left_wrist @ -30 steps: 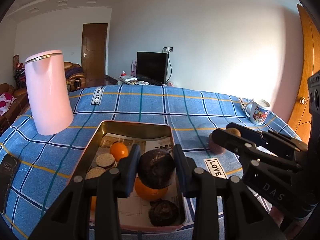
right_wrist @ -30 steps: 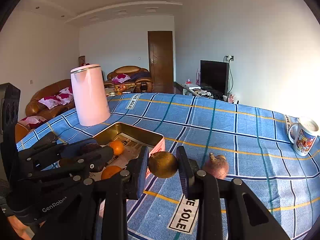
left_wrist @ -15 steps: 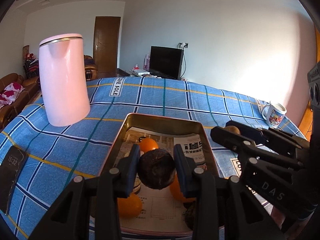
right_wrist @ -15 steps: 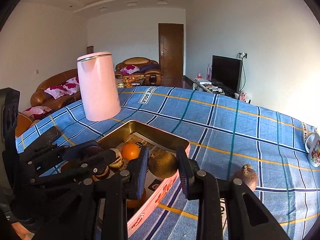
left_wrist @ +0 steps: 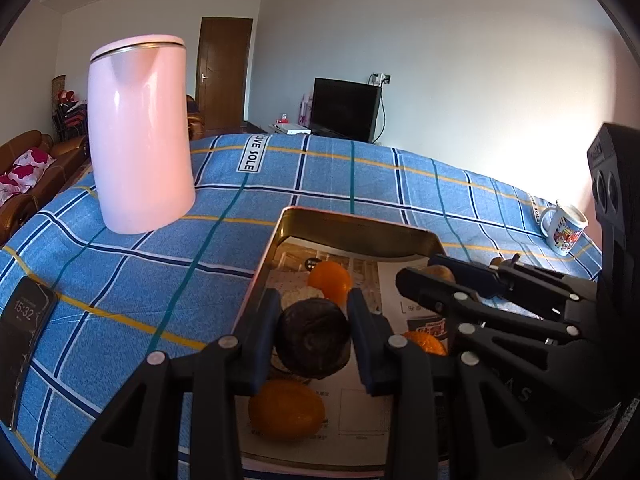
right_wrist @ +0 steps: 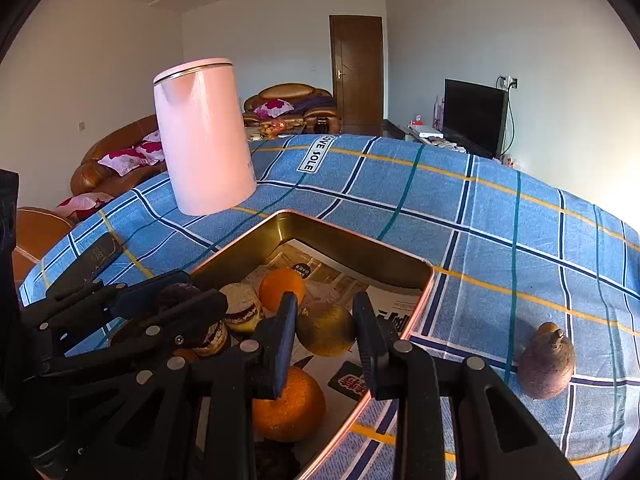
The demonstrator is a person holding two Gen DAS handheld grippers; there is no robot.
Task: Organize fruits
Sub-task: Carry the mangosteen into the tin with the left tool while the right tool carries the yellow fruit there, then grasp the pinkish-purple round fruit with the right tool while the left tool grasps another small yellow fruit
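A gold metal tray [left_wrist: 352,227] [right_wrist: 344,240] lined with newspaper holds several oranges [left_wrist: 329,279] [right_wrist: 287,408] and pale round fruits [right_wrist: 240,307]. My left gripper [left_wrist: 313,338] is shut on a dark brown round fruit [left_wrist: 313,343], held over the tray's left part. My right gripper [right_wrist: 325,332] is shut on a yellow-brown round fruit [right_wrist: 326,335], held over the tray's right part. The right gripper also shows in the left wrist view [left_wrist: 436,280]. A brown pear-shaped fruit [right_wrist: 546,362] lies on the cloth right of the tray.
A tall pink kettle [left_wrist: 140,136] [right_wrist: 202,136] stands on the blue checked tablecloth [left_wrist: 340,176] behind the tray on the left. A phone [left_wrist: 20,332] lies at the left edge. A printed mug [left_wrist: 564,226] stands far right.
Both grippers have moved left and forward with their fruits. The right gripper came from over the cloth to over the tray. The kettle looms nearer.
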